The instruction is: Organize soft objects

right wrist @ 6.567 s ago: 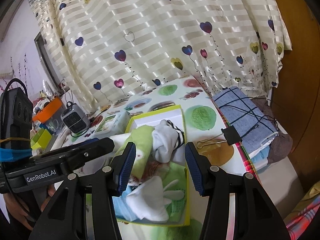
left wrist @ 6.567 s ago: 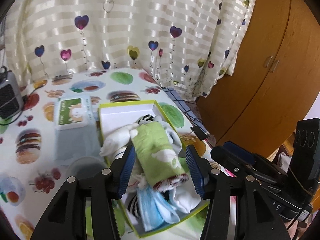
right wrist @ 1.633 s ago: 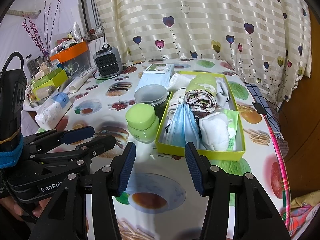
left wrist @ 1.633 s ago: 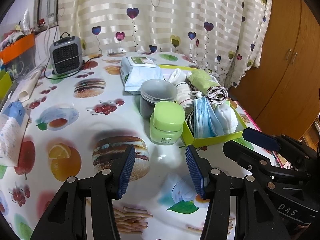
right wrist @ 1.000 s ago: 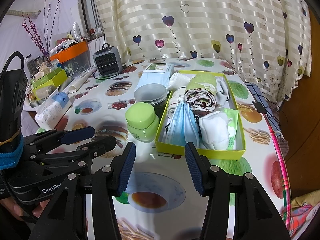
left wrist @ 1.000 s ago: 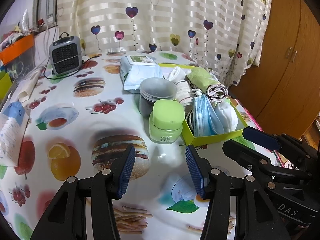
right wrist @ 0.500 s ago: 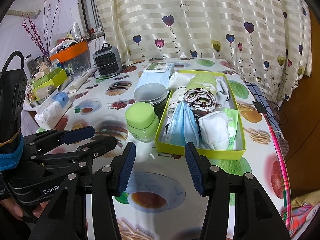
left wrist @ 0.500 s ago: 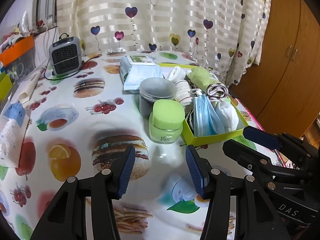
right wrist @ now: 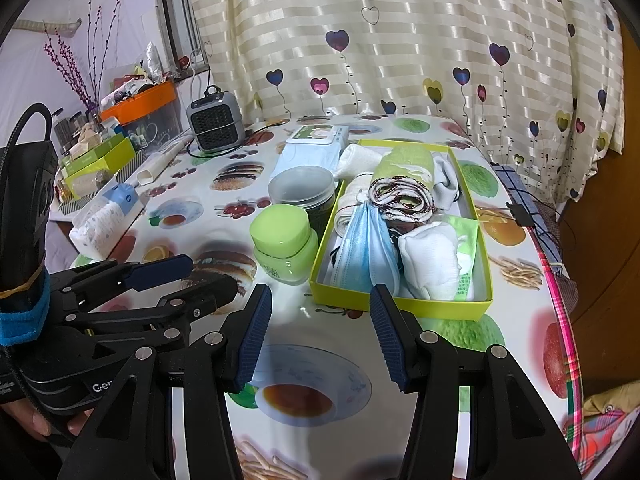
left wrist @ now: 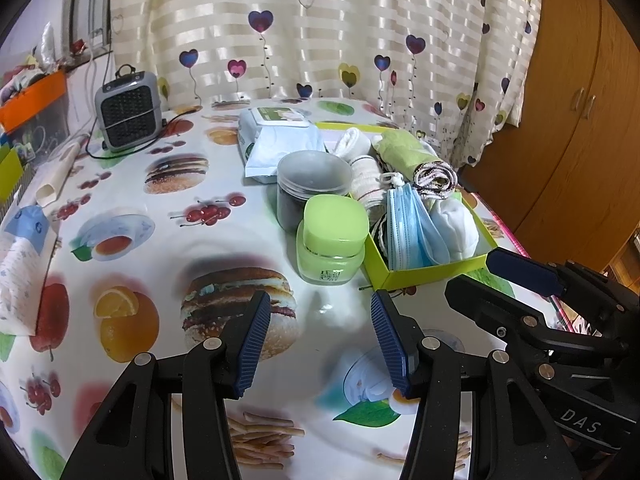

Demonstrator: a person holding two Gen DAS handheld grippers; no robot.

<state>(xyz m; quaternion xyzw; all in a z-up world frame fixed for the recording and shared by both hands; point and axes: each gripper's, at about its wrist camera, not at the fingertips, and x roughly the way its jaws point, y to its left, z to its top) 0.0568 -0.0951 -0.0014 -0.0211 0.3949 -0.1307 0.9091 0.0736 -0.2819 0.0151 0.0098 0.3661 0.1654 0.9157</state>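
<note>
Soft objects (right wrist: 384,216) apparently unmoved since earlier.

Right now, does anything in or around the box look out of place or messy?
Slightly: the blue pleated face mask drapes over the yellow-green cardboard box's front wall, and the rolled green towel sits heaped above the rim. Nothing looks spilled or damaged.

A lived-in home: heart-print curtain (right wrist: 400,40) at the far side, wooden wardrobe (left wrist: 580,120) right, food-print cloth on the worktop (left wrist: 168,240).
</note>
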